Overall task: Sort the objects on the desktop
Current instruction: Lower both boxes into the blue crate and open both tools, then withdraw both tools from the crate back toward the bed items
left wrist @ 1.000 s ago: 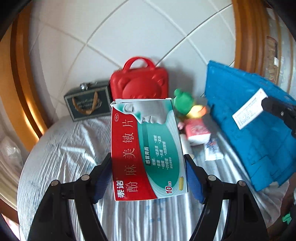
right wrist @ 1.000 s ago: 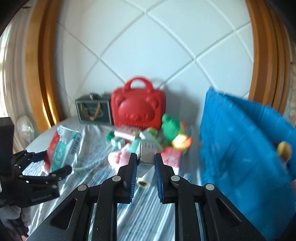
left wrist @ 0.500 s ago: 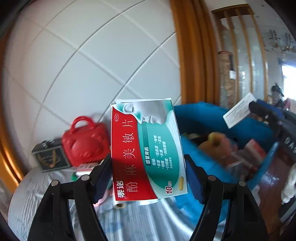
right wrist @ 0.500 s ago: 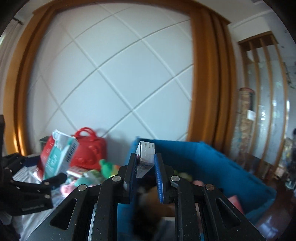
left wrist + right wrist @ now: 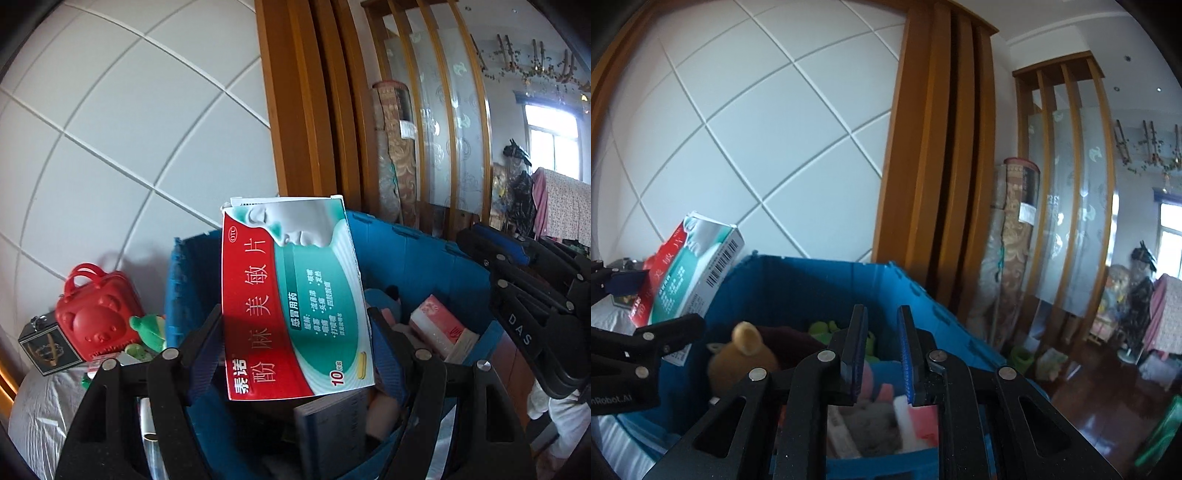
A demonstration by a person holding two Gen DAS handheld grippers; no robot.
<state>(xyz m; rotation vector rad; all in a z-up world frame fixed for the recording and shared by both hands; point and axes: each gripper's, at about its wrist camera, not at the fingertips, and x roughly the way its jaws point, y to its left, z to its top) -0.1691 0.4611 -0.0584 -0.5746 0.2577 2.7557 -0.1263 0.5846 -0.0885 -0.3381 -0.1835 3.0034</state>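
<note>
White quilted wall panels [image 5: 110,129] and wooden framing behind; cloth-covered table [image 5: 40,406] off to the low left, with a red bear case [image 5: 96,317] at its back edge.

Carrying step, nearly at the drop. Left gripper [image 5: 293,332] clamped across the width of 1 red-and-green medicine box [image 5: 295,295], both pads pressed flat to its long edges, box upright and tilted a little. Held in the air above the near left part of the blue crate [image 5: 424,266], not yet inside it.

Right gripper [image 5: 882,332] poised over the same crate, jaws closing to a narrow slot, nothing between the pads. Below it: a brown plush toy [image 5: 742,350], a pink packet [image 5: 439,325] and other small things (too blurred to name).

Judged next: lower the box past the rim toward a free patch, then spread the pads and let go. Worth keeping clear of the crate wall on the way down. Left on the table, as far as can be told, several more items to fetch.
</note>
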